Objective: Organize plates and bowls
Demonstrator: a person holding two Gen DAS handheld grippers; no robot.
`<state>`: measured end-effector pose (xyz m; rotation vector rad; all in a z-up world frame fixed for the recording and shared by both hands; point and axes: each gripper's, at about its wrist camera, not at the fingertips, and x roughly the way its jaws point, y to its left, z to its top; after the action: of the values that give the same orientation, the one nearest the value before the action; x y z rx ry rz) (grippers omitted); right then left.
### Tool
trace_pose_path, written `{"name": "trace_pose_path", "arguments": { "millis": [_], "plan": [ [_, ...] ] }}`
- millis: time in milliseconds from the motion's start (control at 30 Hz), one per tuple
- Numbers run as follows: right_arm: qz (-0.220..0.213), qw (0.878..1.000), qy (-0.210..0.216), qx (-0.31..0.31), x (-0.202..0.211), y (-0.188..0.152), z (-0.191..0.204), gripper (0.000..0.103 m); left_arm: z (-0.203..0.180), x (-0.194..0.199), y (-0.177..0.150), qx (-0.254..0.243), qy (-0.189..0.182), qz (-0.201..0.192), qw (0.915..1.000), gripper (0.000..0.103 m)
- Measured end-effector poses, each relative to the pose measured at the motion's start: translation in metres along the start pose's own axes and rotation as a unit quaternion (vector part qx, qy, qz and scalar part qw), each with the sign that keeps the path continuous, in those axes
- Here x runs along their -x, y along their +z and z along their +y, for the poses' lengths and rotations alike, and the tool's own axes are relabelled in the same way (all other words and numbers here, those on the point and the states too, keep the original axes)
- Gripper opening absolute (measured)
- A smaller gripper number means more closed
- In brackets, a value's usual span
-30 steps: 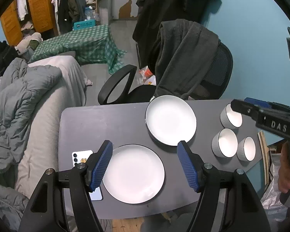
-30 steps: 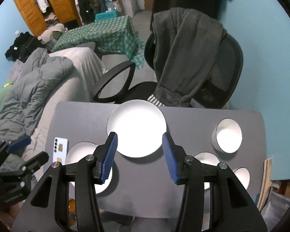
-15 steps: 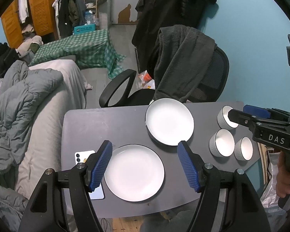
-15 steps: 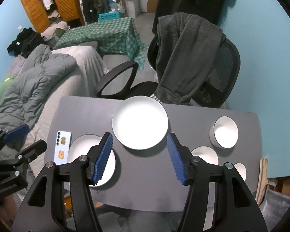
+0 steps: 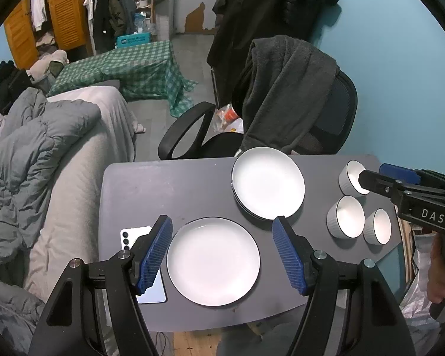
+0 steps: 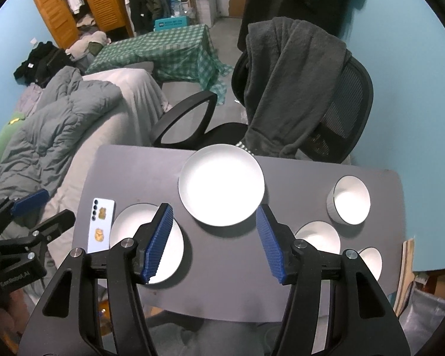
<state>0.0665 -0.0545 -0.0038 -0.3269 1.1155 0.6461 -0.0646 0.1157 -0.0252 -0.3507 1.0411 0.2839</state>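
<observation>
Grey bench (image 5: 175,195): near plate (image 5: 213,261) alone at front, beside a phone (image 6: 100,225); plate stack (image 5: 268,182) behind it. Three bowls (image 5: 345,221) clustered at right end. Left gripper (image 5: 222,255) above near plate, jaws wide apart, empty. Right gripper (image 6: 213,240) above bench, jaws about half open, empty.

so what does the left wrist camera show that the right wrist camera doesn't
Only the left wrist view shows the right gripper from the side, over the far bowl, and the near plate whole.

Only the right wrist view shows the left gripper from the side, beyond the table's edge, and the whole back of the phone with its stickers.

Both share the grey table, two plates, three bowls, the phone, and the chair draped with a dark garment. Both grippers are open and hold nothing.
</observation>
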Motion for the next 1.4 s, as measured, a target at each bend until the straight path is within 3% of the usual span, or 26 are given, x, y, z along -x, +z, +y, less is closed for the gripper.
{"name": "trace_pose_path", "arguments": {
  "millis": [400, 733, 1033, 1167, 1400],
  "plan": [
    [0.024, 0.999, 0.032, -0.017, -0.022, -0.004, 0.007, 0.057, 0.030, -0.025, -0.004, -0.015, 0.014, 0.022, 0.9995, 0.071],
    [0.049, 0.997, 0.063, 0.002, -0.071, -0.017, 0.017, 0.057, 0.066, -0.078, -0.017, -0.021, -0.070, 0.064, 0.9953, 0.071],
    [0.089, 0.993, 0.078, 0.018, -0.120, -0.028, 0.025, 0.057, 0.074, -0.122, -0.021, -0.074, -0.063, 0.090, 0.9912, 0.071],
    [0.098, 0.991, 0.083, 0.040, -0.136, -0.032, 0.035, 0.057, 0.075, -0.133, -0.024, -0.077, -0.076, 0.091, 0.9900, 0.071],
    [0.116, 0.987, 0.095, 0.055, -0.161, -0.038, 0.048, 0.057, 0.074, -0.168, -0.032, -0.084, -0.080, 0.128, 0.9850, 0.071]
  ]
}}
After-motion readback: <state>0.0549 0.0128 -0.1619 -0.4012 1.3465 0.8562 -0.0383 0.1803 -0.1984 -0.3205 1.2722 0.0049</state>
